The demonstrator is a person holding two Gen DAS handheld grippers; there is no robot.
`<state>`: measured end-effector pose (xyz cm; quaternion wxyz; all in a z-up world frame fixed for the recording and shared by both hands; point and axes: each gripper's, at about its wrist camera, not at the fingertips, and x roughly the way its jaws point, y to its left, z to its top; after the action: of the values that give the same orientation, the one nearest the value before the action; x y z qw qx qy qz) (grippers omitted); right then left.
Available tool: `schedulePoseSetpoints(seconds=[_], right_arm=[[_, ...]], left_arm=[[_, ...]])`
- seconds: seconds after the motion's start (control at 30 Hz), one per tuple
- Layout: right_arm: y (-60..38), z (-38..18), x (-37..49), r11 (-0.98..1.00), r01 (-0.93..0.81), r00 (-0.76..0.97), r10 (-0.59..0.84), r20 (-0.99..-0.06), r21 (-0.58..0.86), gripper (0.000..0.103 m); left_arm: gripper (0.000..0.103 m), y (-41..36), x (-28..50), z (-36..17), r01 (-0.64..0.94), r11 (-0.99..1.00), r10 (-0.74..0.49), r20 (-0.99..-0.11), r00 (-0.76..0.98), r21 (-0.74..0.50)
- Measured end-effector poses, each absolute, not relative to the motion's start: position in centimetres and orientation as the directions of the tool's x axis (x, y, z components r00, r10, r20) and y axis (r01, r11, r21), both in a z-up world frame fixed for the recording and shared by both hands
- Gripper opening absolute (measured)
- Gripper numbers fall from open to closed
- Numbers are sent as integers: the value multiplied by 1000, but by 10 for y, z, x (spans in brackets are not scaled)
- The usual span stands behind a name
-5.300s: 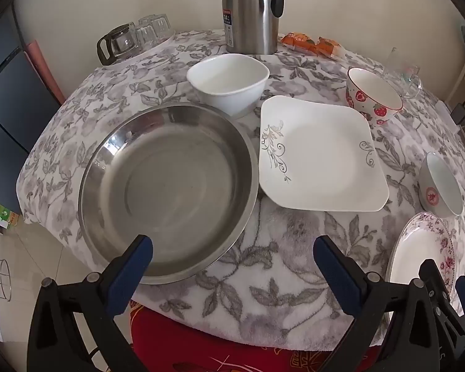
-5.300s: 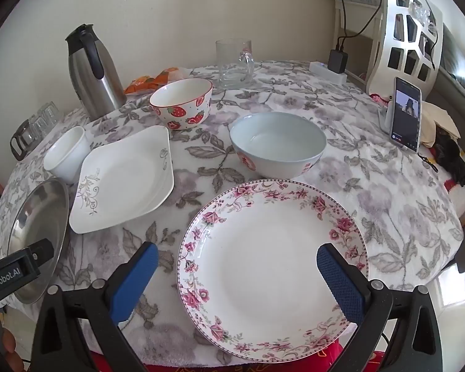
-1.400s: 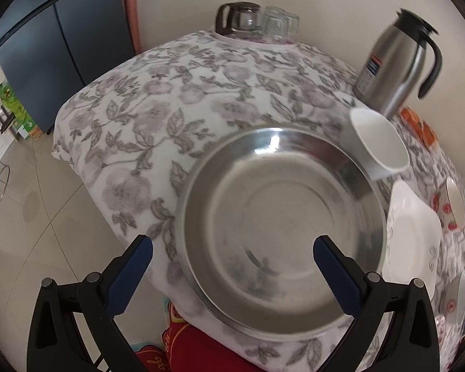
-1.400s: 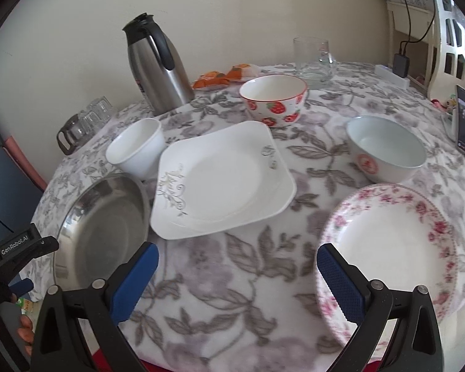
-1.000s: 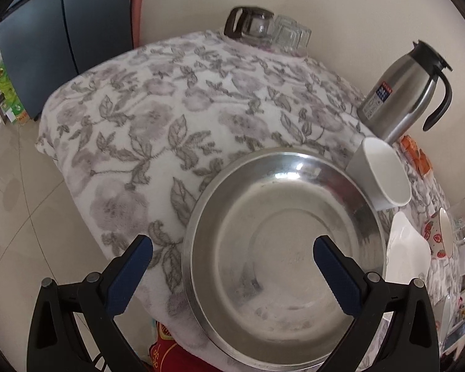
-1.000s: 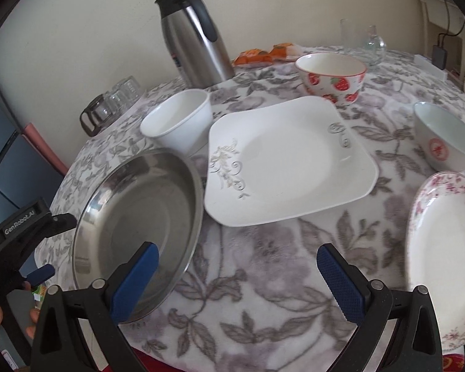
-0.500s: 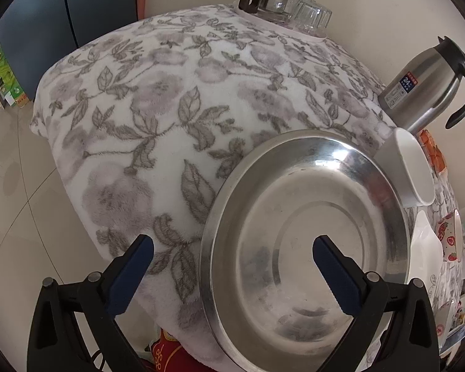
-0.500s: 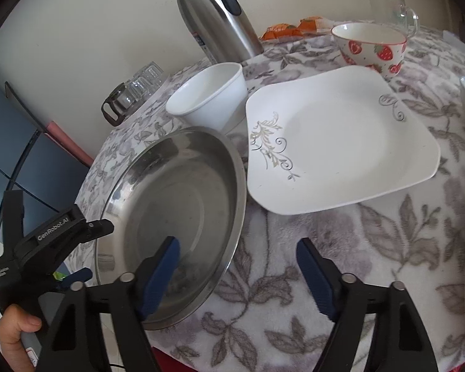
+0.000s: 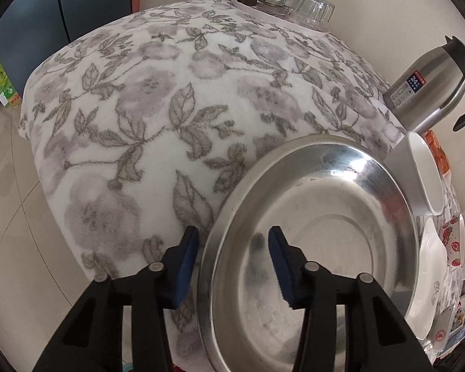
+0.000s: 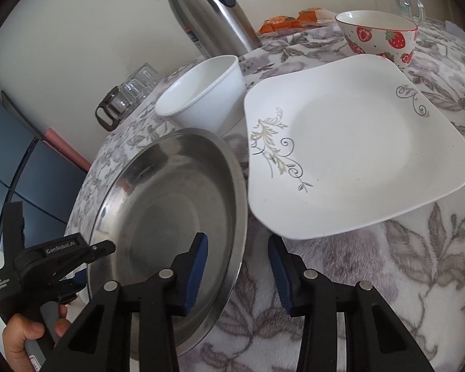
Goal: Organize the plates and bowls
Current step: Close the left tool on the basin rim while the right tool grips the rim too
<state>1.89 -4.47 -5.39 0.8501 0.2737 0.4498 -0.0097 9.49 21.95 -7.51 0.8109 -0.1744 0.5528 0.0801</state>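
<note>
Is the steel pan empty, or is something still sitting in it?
Empty. The steel pan shows a bare, shiny bottom in both wrist views; only reflections and gripper fingers straddling its rim show there.

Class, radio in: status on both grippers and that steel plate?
Left gripper and right gripper closing, each astride steel plate rim, pads not pressing. White bowl beside it.

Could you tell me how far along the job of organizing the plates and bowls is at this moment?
Nothing looks stacked yet. In hand: the left gripper and right gripper each straddle the steel plate's rim on opposite sides; their jaws have just been closing, pads not yet pressing. Left: the square plate, white bowl and strawberry bowl sit separately on the tablecloth.
</note>
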Motion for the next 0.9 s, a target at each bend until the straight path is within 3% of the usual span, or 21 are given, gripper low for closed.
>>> schedulePoseSetpoints(seconds=[0.1,0.5,0.9], right_arm=[[-48,-55,23,843,271,603,227,-764,464,38],[-46,-55,30,831,249,607,265,-749,497,18],[-41,-36,24,873,182,615,258,-745,452,18]], left_arm=[[39,221,100,-77,-326,928,-44,-921,386,-180],[35,217,107,-78,-286,942,-42,-910,412,-174],[28,220,94,-70,-269,945,-56,-901,430,-187]])
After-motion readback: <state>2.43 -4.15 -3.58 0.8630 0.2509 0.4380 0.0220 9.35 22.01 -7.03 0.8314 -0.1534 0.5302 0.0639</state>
